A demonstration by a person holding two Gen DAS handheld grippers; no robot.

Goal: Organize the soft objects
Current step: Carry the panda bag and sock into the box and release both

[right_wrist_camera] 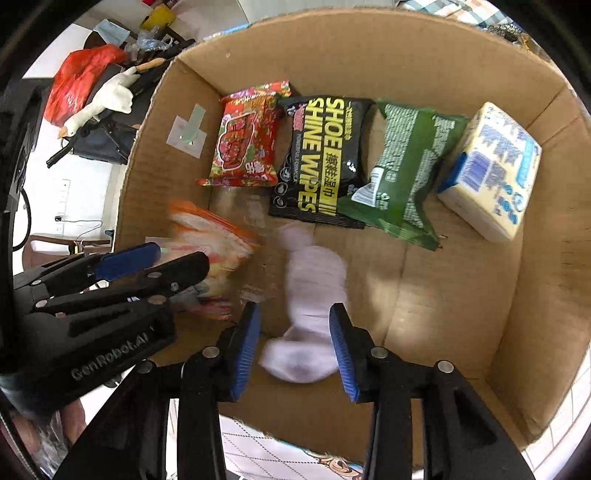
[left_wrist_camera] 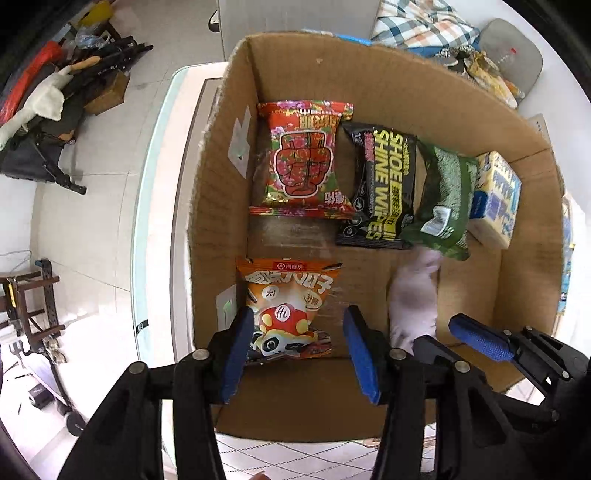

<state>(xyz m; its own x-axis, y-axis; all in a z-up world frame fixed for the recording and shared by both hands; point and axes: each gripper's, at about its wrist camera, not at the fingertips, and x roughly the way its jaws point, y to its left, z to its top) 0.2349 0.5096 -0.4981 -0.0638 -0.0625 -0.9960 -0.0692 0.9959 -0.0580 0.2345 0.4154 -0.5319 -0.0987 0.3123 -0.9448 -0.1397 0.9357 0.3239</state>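
A cardboard box (left_wrist_camera: pixel 388 92) (right_wrist_camera: pixel 369 44) holds a red snack bag (left_wrist_camera: pixel 303 158) (right_wrist_camera: pixel 245 138), a black shoe-wipes pack (left_wrist_camera: pixel 380 188) (right_wrist_camera: pixel 319 158), a green pack (left_wrist_camera: pixel 443 199) (right_wrist_camera: pixel 402 166) and a yellow-blue tissue pack (left_wrist_camera: pixel 496 199) (right_wrist_camera: pixel 491 170) in a back row. My left gripper (left_wrist_camera: pixel 297 354) is open around an orange snack bag (left_wrist_camera: pixel 290 306) (right_wrist_camera: pixel 214 240) at the front left. My right gripper (right_wrist_camera: pixel 293 354) is open, its fingers either side of a blurred white sock (right_wrist_camera: pixel 312 302) (left_wrist_camera: pixel 413 299) on the box floor.
The box stands on a white table (left_wrist_camera: pixel 162 155). Left of it, on the floor, are dark stands and a plush goose (right_wrist_camera: pixel 107 99). A checked cloth (left_wrist_camera: pixel 417 22) and a grey cap (left_wrist_camera: pixel 513 51) lie behind the box.
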